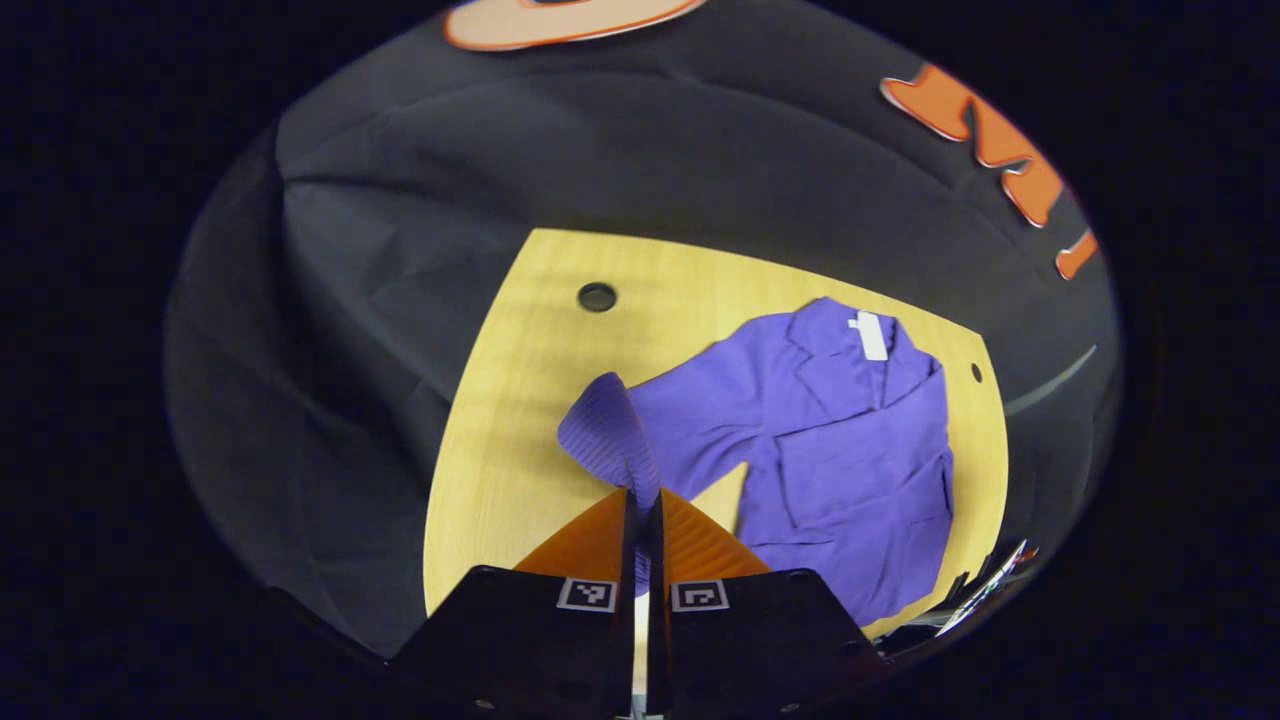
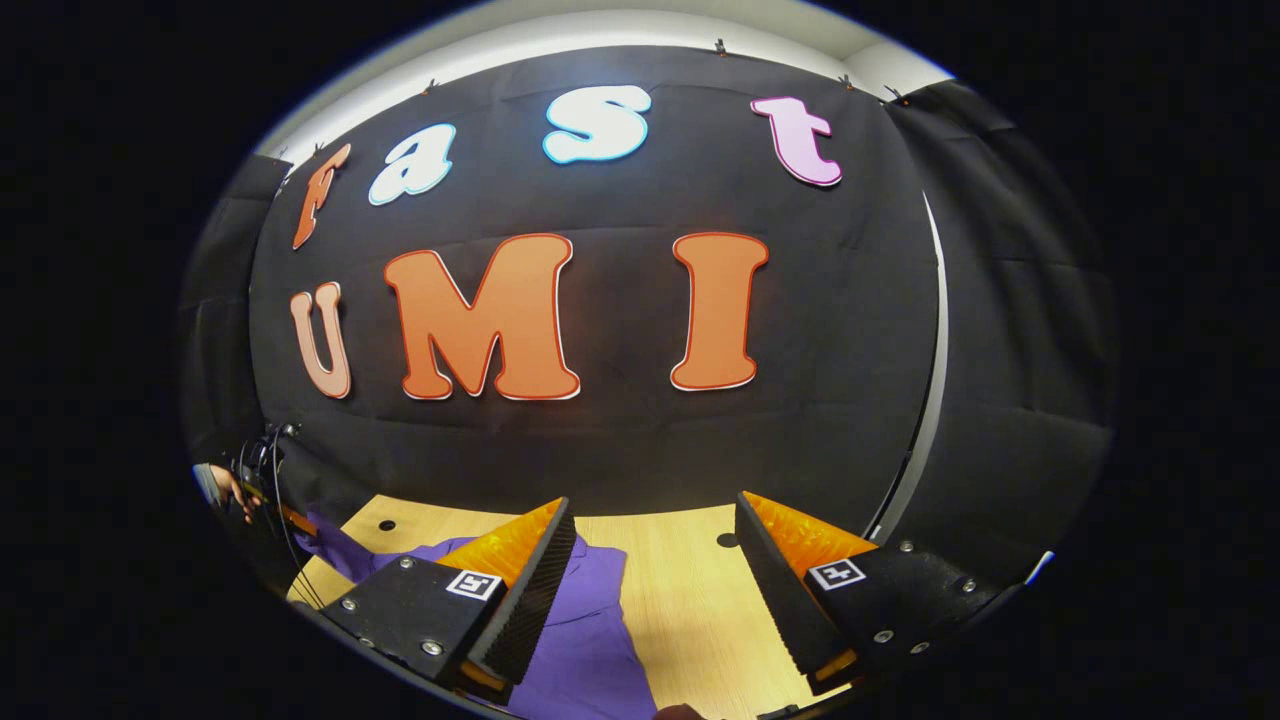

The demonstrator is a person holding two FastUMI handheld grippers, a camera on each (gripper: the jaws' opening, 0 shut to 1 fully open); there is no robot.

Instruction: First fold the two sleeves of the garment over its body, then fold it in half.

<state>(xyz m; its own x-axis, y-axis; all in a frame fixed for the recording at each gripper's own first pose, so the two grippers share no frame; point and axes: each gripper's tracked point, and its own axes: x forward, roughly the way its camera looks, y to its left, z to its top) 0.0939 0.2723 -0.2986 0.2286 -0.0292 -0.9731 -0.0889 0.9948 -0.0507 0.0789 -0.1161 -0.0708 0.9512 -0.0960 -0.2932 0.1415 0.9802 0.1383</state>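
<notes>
A purple garment (image 1: 850,460) lies spread on the wooden table (image 1: 530,400), its collar with a white tag (image 1: 872,335) toward the far edge. My left gripper (image 1: 641,495) is shut on the cuff of one sleeve (image 1: 610,430) and holds it lifted off the table, left of the body. In the right gripper view, my right gripper (image 2: 655,520) stands open above the table with nothing between its fingers; the garment (image 2: 590,640) lies below and to its left. The other gripper and the hand (image 2: 232,490) holding it appear far left with the raised sleeve (image 2: 335,545).
The table has a round cable hole (image 1: 597,297) near its far left and a smaller hole (image 1: 976,372) at the right edge. Black cloth walls surround the table. Bare wood (image 2: 700,600) lies between the right gripper's fingers.
</notes>
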